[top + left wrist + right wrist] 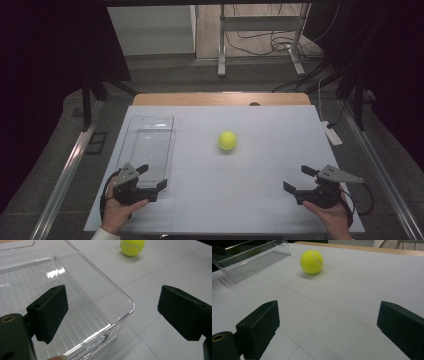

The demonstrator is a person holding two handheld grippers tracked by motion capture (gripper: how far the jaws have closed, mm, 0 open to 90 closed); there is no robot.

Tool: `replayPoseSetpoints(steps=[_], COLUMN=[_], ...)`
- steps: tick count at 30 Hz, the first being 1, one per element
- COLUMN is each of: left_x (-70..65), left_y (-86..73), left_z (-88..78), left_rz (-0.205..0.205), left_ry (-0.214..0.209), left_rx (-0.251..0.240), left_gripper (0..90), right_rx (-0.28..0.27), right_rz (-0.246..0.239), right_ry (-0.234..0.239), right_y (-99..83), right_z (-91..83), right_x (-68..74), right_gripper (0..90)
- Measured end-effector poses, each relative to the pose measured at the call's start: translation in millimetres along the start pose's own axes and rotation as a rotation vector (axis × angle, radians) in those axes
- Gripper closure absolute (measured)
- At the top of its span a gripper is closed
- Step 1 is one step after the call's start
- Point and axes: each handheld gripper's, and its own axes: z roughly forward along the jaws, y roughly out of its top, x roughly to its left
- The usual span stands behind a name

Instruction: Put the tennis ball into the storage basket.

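Observation:
A yellow tennis ball (227, 141) rests near the middle of the white table top (260, 200); it lies far ahead in the left gripper view (132, 247) and in the right gripper view (312, 262). A clear plastic bin (148, 147) sits at the left, empty. My left gripper (152, 177) hovers at the bin's near right corner (130, 305), jaws open with nothing between them. My right gripper (299, 179) is at the front right, jaws open and empty, pointed toward the ball (312, 262).
The table's wooden far edge (220, 98) shows beyond the white sheet. A white power strip (332, 133) lies off the right side. Metal stand legs (221, 62) and cables are on the floor behind. Dark curtains flank both sides.

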Motion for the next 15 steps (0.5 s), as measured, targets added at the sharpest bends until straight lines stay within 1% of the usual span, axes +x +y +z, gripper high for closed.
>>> replayPoseSetpoints(steps=[6,11,12,15], left_x=[-0.9,-0.1,-0.4,-0.3], left_y=[0.3,-0.4,-0.7,-0.7], left_z=[-0.2,2.3,2.0,0.3], left_rz=[0.003,0.005,0.011,0.012], left_ry=[0.003,0.009,0.013,0.017], left_rx=[-0.004,-0.001,0.001,-0.005], left_gripper=[10.4,10.7,10.6,10.6], right_rx=[0.007,0.000,0.002,0.010], right_rz=[0.005,0.026,0.030,0.033], right_ry=[-0.008,-0.012,-0.012,-0.013], right_y=[-2.4,-3.2,-3.5,-5.3], right_z=[0.9,-0.5,-0.3,1.8], right_x=[-2.4,-5.3,-5.9,-6.6], right_gripper=[4.9,5.5,5.6,5.8])
